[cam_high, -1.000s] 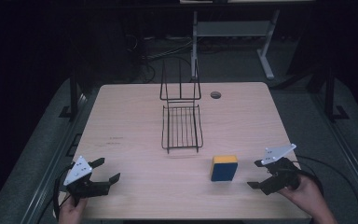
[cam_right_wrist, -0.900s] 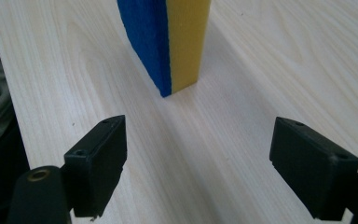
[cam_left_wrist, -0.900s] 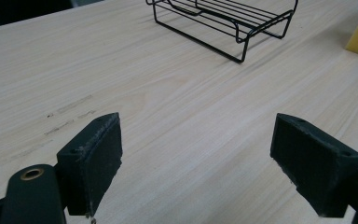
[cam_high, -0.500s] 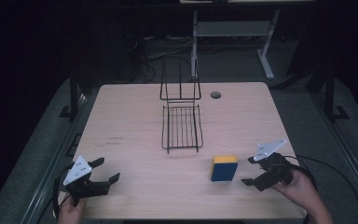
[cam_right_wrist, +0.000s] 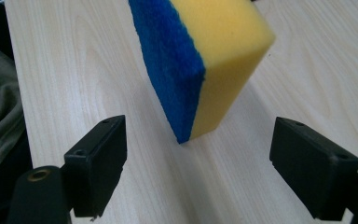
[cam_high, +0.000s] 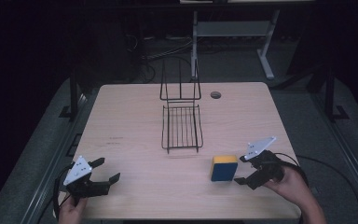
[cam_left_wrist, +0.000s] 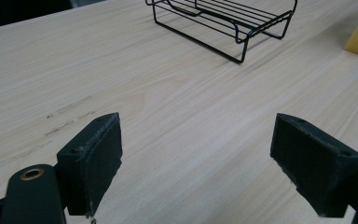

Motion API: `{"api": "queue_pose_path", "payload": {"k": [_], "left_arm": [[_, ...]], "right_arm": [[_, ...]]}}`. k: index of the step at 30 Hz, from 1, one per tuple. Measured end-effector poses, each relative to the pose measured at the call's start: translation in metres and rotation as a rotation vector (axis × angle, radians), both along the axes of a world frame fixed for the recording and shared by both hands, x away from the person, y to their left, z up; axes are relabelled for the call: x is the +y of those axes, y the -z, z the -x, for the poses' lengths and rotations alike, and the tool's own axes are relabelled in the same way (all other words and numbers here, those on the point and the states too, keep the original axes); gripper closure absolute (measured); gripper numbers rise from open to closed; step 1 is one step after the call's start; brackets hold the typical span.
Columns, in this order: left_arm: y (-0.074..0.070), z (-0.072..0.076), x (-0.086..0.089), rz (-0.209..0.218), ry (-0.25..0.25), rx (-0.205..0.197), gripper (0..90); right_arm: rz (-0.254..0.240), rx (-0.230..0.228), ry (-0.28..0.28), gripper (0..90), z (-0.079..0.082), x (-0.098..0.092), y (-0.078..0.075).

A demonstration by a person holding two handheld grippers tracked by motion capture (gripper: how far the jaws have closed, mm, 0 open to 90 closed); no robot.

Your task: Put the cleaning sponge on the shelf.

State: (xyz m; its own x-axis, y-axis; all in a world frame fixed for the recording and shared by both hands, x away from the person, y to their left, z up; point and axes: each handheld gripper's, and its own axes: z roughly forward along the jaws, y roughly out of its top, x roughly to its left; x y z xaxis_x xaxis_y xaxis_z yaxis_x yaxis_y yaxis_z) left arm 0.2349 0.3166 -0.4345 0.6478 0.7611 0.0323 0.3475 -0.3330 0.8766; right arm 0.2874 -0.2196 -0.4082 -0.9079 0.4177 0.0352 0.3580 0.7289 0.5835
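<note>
Bare wood surrounds the sponge (cam_high: 224, 168); right tongs (cam_high: 243, 170) gape beside it, untouched.

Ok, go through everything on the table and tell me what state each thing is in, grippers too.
Sponge: standing on edge on the table, yellow and blue, not gripped.
Wire rack: lying flat, empty, back panel upright.
Right gripper: open, right beside the sponge, not touching it.
Left gripper: open, holding nothing, over bare table.
</note>
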Motion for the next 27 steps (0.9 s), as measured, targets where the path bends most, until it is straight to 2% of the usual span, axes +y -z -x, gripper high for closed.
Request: {"api": "queue_pose_path", "payload": {"k": [16,21,27], "left_arm": [[-0.001,0.000,0.000,0.003,0.001,-0.001,16.1],[-0.001,0.000,0.000,0.000,0.004,0.000,16.1],[-0.001,0.000,0.000,0.001,0.003,-0.004,16.1]], "right_arm": [[0.001,0.000,-0.048,19.8,-0.013,0.021,-0.003],[-0.001,0.003,-0.052,24.2,-0.017,0.025,-0.001],[0.001,0.004,-0.064,38.0,-0.018,0.029,-0.001]]}}
